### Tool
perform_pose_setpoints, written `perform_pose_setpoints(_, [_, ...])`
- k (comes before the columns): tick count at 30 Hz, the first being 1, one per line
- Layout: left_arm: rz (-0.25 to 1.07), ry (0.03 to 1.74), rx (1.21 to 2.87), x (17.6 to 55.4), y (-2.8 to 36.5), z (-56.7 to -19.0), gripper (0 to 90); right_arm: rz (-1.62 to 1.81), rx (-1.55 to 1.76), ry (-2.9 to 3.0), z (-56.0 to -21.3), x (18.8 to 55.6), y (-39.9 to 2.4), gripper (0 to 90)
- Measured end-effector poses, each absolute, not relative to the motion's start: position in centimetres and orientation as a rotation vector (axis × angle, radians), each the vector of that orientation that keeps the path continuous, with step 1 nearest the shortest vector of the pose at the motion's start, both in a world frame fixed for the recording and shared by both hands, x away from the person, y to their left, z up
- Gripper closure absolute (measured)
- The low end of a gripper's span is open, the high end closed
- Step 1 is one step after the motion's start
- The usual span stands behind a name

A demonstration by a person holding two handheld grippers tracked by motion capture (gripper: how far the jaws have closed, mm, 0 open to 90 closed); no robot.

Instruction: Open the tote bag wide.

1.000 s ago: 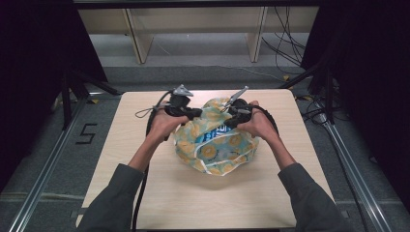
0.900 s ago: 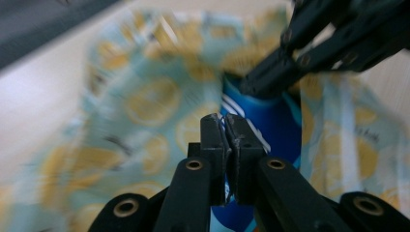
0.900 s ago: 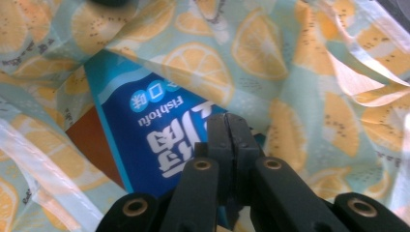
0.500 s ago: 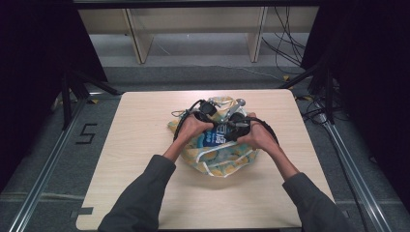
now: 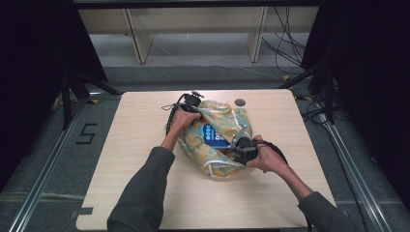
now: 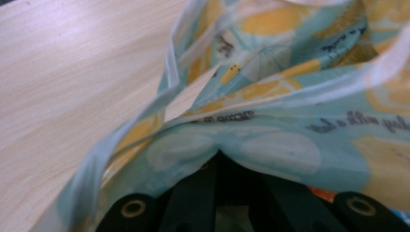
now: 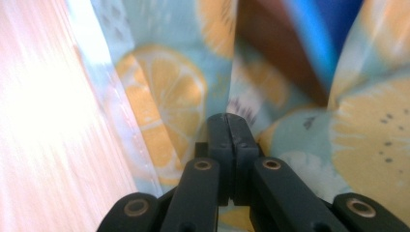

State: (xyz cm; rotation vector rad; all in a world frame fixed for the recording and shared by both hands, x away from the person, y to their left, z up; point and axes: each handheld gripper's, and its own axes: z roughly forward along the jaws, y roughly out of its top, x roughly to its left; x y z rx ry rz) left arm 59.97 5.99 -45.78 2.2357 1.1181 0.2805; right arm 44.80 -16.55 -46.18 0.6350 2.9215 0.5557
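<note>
Lemon-print bag (image 5: 217, 140) lies mid-tabletop (image 5: 145, 145), a blue packet (image 5: 212, 134) showing inside its mouth. My left gripper (image 5: 193, 104) pinches the bag's far edge, jaws pressed together. My right gripper (image 5: 238, 145) clamps its near rim.

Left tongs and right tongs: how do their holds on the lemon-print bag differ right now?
The left tongs grip the lemon-print bag at its far edge, near the table's middle; the right tongs grip its near right side. In its own view the left tongs' tips are buried under the plastic, while the right tongs' shut tips show plainly in front of it. Both are shut on the bag.
</note>
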Motion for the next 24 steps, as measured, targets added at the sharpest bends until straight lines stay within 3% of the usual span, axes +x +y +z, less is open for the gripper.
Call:
perform_pose_setpoints(6, [0.341, 1.028, 2.215, 57.5, 5.5, -42.9, 83.0, 0.817, 0.625, 2.728, -40.3, 46.7, -15.2, 90.0])
perform_pose_setpoints(12, [0.334, 0.969, 2.218, 55.6, 6.4, -42.1, 81.3, 0.691, 0.647, 2.692, -40.7, 50.7, -12.9, 90.0])
perform_pose_setpoints(19, [0.320, 0.999, 2.168, 56.4, 8.2, -43.9, 83.2, 0.494, 0.924, 2.475, -42.0, 57.4, -16.5, 90.0])
perform_pose_setpoints(24, [0.312, 1.002, 2.152, 56.8, 7.6, -44.5, 83.2, 0.650, 0.927, 2.479, -41.3, 56.7, -17.2, 90.0])
